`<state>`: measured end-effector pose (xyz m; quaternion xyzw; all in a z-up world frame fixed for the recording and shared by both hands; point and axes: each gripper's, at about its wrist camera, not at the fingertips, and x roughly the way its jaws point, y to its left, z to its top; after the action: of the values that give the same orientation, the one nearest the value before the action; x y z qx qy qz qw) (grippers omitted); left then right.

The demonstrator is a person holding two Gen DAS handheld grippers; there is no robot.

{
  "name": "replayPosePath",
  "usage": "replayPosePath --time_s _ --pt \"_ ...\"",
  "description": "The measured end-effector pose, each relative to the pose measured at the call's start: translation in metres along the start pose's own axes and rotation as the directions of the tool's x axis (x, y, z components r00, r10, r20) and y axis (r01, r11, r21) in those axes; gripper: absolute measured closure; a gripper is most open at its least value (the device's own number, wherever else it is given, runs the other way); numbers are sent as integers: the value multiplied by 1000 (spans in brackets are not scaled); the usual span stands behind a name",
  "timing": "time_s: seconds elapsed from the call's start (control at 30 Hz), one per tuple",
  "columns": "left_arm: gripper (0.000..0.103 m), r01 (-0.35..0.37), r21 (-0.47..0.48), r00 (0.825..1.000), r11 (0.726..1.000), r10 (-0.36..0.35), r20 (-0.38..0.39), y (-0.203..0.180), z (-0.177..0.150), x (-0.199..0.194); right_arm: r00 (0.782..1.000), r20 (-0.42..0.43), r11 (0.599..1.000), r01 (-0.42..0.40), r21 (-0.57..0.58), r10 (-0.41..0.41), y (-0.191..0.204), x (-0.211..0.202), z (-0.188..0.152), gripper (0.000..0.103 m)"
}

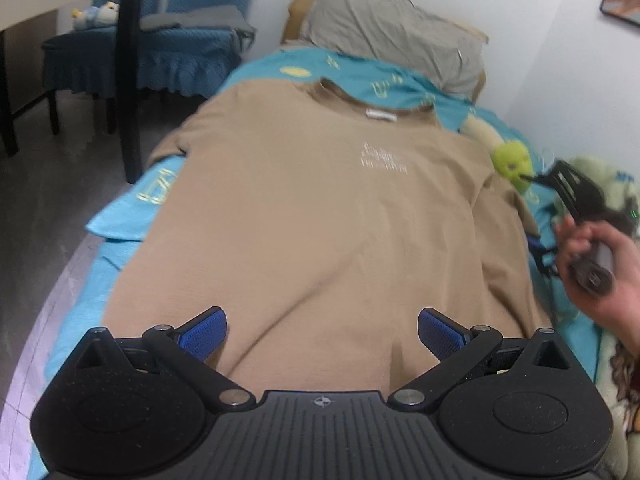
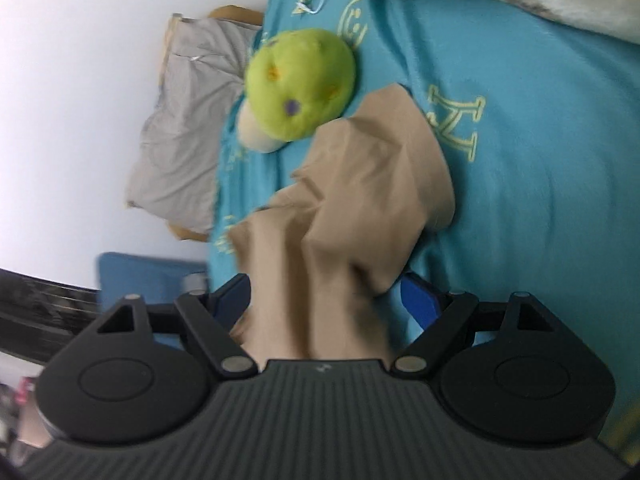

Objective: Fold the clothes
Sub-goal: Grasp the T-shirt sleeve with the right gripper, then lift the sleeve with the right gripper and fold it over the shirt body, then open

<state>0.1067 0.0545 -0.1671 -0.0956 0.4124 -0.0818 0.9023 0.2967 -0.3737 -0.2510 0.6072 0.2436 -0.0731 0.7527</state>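
A tan T-shirt [image 1: 320, 208] lies spread face up on a teal bed sheet [image 1: 120, 216], collar toward the pillow. My left gripper [image 1: 322, 336] is open, its blue pads wide apart over the shirt's bottom hem. My right gripper [image 1: 540, 240] is at the shirt's right side, held in a hand. In the right wrist view the shirt's bunched sleeve [image 2: 360, 200] runs between the spread fingers of the right gripper [image 2: 326, 304]. The fingers stand apart and do not pinch the cloth.
A grey pillow [image 1: 392, 36] lies at the head of the bed against a white wall. A green plush toy [image 2: 300, 84] sits beside the sleeve. A blue-covered chair [image 1: 160, 52] and a dark table leg [image 1: 128, 80] stand left of the bed. A fluffy blanket [image 1: 600, 184] is at the right.
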Motion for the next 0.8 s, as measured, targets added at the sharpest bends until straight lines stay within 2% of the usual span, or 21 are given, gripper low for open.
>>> replayPosePath --time_s 0.1,0.13,0.17,0.2,0.23,0.27,0.37,0.4,0.43,0.53,0.67,0.7,0.73,0.77,0.8 --pt "0 6 -4 1000 1000 -6 -20 2 -3 12 998 70 998 11 -57 -7 5 11 5 21" --pt "0 6 -5 1000 1000 -6 -21 3 -3 14 997 82 997 19 -75 -13 7 15 6 27" --pt "0 6 -6 1000 1000 -6 -20 5 -2 17 995 94 995 28 -92 -19 9 20 8 44" --pt "0 5 -12 1000 1000 -6 -19 6 -2 18 994 107 992 50 -120 -37 12 21 11 55" --pt "0 7 -20 1000 1000 -7 -16 7 -2 19 991 123 985 78 -151 -59 15 20 13 84" --pt "0 9 -27 1000 1000 -10 -13 8 -1 19 987 138 978 106 -183 -81 18 20 16 95" --pt "0 11 -32 1000 999 -11 -13 9 0 18 957 278 954 156 -258 -81 23 1 26 96" --pt "0 10 -32 1000 999 -10 -13 9 0 18 943 323 945 171 -278 -76 25 -7 30 96" --pt "0 9 -32 1000 999 -9 -13 9 0 18 943 326 949 165 -268 -72 22 -10 34 96" --pt "0 6 -32 1000 999 -6 -14 9 -1 18 958 282 973 118 -199 -58 8 -11 45 95" --pt "0 2 -32 1000 999 -2 -15 8 -2 17 980 194 986 79 -147 -49 -3 -3 53 89" --pt "0 1 -33 1000 999 -1 -16 8 -2 17 985 167 987 69 -142 -45 -5 0 54 83" --pt "0 0 -33 1000 999 -1 -16 8 -2 17 990 139 989 59 -139 -39 -6 3 55 60" --pt "0 -1 -33 1000 999 0 -16 8 -2 17 992 123 990 39 -138 -22 -8 5 52 32" --pt "0 -2 -33 1000 999 1 -16 8 -2 17 994 112 990 16 -138 -1 -9 7 49 22"
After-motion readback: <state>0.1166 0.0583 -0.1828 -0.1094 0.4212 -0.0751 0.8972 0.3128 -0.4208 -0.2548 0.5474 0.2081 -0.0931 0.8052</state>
